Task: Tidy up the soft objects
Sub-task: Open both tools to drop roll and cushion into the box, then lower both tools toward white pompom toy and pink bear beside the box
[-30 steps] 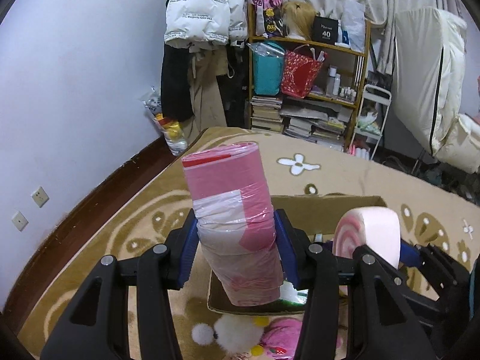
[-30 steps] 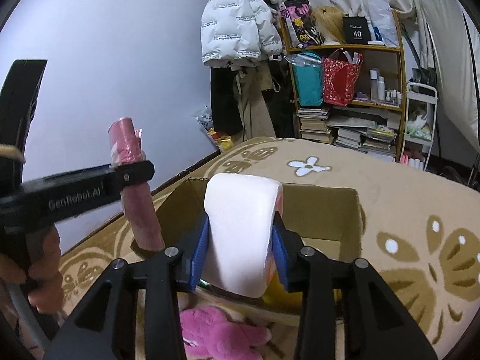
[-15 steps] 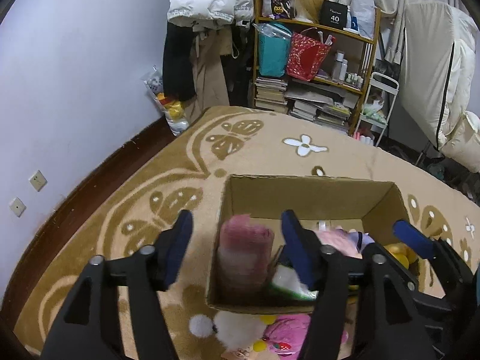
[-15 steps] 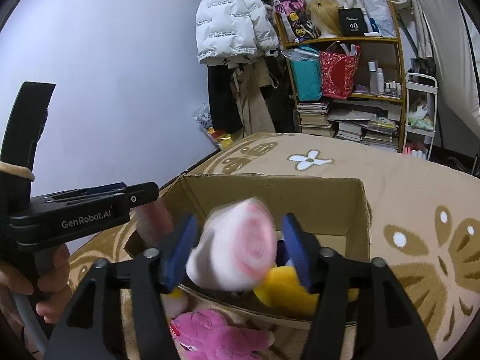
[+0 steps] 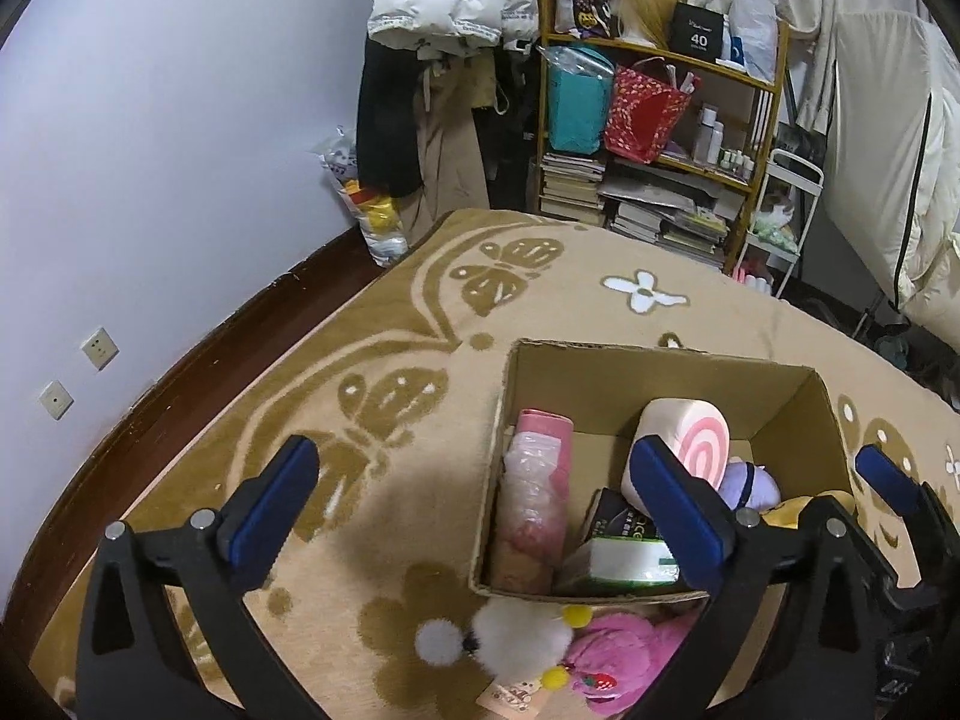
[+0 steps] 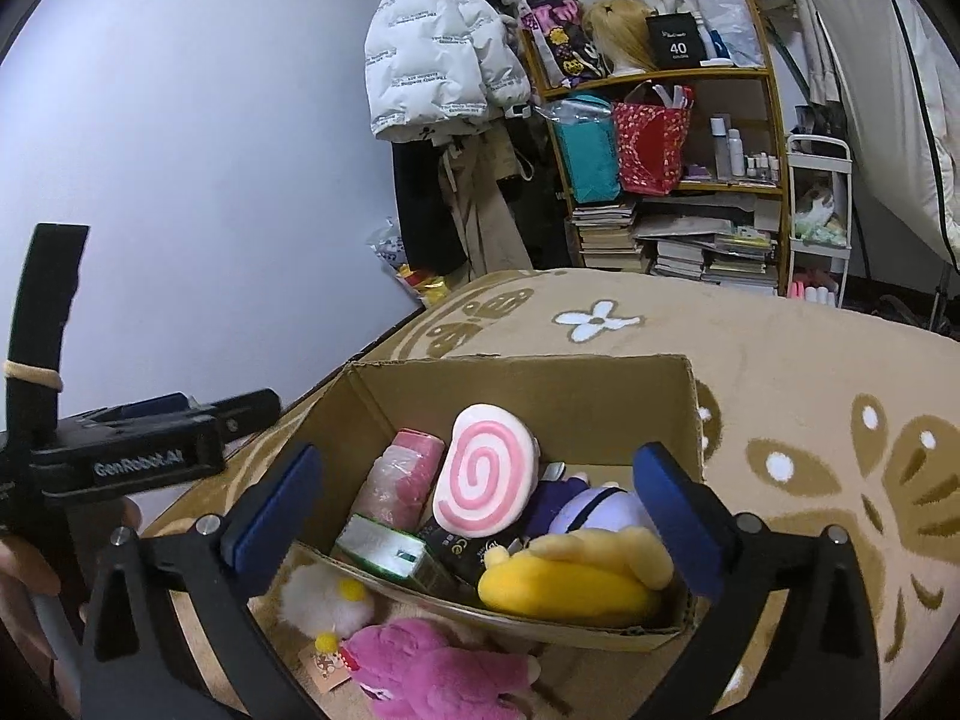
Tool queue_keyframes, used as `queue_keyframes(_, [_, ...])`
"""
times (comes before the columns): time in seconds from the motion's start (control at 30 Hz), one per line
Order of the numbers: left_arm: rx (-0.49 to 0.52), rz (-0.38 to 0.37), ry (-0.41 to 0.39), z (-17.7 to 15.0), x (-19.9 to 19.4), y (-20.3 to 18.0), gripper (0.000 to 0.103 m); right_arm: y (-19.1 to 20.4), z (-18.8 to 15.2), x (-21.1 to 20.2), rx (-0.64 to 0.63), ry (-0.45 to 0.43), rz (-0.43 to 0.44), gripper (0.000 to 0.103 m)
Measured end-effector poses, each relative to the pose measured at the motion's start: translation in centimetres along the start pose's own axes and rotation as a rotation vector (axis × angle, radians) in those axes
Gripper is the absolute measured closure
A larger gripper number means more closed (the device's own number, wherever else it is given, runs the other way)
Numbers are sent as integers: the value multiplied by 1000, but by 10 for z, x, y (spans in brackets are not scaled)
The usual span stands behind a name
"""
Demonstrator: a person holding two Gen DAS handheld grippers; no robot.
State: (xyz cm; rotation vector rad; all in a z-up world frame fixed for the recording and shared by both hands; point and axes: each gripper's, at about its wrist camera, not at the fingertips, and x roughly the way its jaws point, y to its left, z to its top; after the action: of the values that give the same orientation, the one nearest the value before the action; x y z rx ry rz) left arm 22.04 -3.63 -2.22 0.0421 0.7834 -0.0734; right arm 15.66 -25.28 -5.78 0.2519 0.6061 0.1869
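An open cardboard box (image 5: 660, 360) (image 6: 540, 378) stands on the carpet. Inside lie a pink wrapped roll (image 5: 537, 480) (image 6: 402, 477), a pink swirl cushion (image 5: 690, 447) (image 6: 483, 483), a green pack (image 5: 624, 561) (image 6: 384, 552), a purple plush (image 5: 750, 483) (image 6: 600, 510) and a yellow plush (image 6: 570, 579). My left gripper (image 5: 480, 510) is open and empty above the box's left side. My right gripper (image 6: 480, 516) is open and empty above the box. A pink plush (image 5: 618, 654) (image 6: 432, 669) and a white pompom toy (image 5: 516, 639) (image 6: 318, 600) lie in front of the box.
A tan patterned carpet (image 5: 360, 420) covers the floor. A wall (image 5: 150, 180) runs along the left. A shelf (image 5: 660, 120) with books and bags and hanging coats (image 5: 438, 30) stand at the back. The left gripper body (image 6: 132, 456) shows in the right wrist view.
Both grippers opened. The pink roll dropped from the left gripper and the swirl cushion from the right gripper into the box. Both grippers now stand wide open above it.
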Motion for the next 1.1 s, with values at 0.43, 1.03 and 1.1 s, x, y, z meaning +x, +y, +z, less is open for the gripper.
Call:
queue_keyframes(0.43, [-11,12,47,-12,-20,18,0,6,-7,-22,2,6,-28,0])
queue_keyframes(1.03, [5,-24,174,-48,-22,25,1,21,-44,-42,-10,82,-29,0])
queue_keyframes(1.1, [9,-31,196,-52,-16,23,1,23,-51,-39,-19,95,-30,0])
